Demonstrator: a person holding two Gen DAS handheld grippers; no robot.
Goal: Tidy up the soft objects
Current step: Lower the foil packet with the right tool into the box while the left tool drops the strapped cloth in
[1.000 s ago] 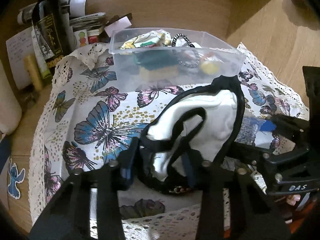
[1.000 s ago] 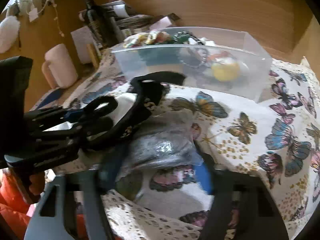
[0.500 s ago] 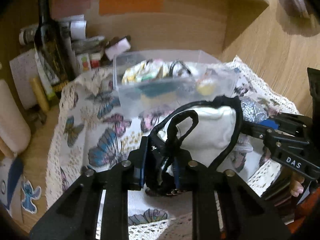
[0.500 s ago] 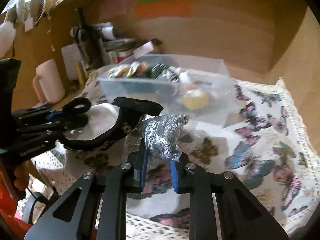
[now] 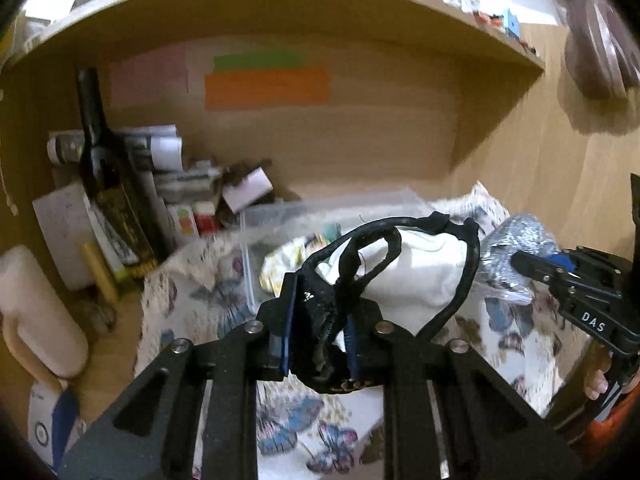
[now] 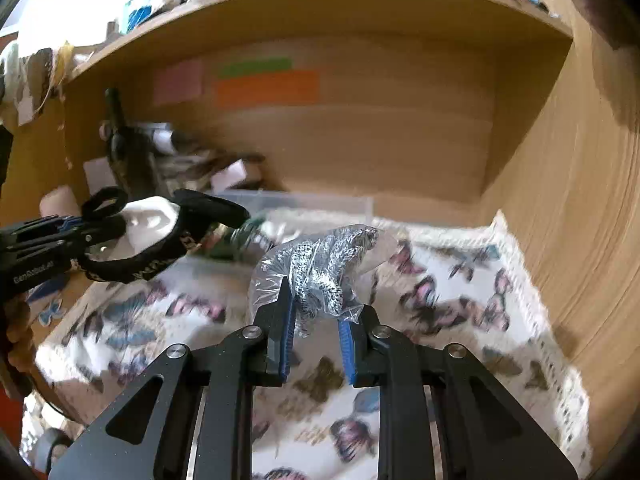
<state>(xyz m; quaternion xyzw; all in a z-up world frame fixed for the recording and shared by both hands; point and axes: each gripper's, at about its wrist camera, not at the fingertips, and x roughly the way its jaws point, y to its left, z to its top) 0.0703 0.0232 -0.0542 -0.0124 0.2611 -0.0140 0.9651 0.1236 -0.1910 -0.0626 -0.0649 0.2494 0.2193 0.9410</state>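
Bin (image 5: 320, 210) on cloth (image 6: 460, 280), bottle (image 5: 104, 184) to its left

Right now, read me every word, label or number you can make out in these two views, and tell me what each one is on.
"DAS": white letters on the right claw body, seen from the left wrist.
"GenRobot.AI", the ending blurred: on the left claw body, seen from the right wrist.
Dark bottle label: gold print, too blurred to read.
Black strap of the white pouch: pale lettering, unreadable.
Boxes and papers behind the bottle: too small to read.
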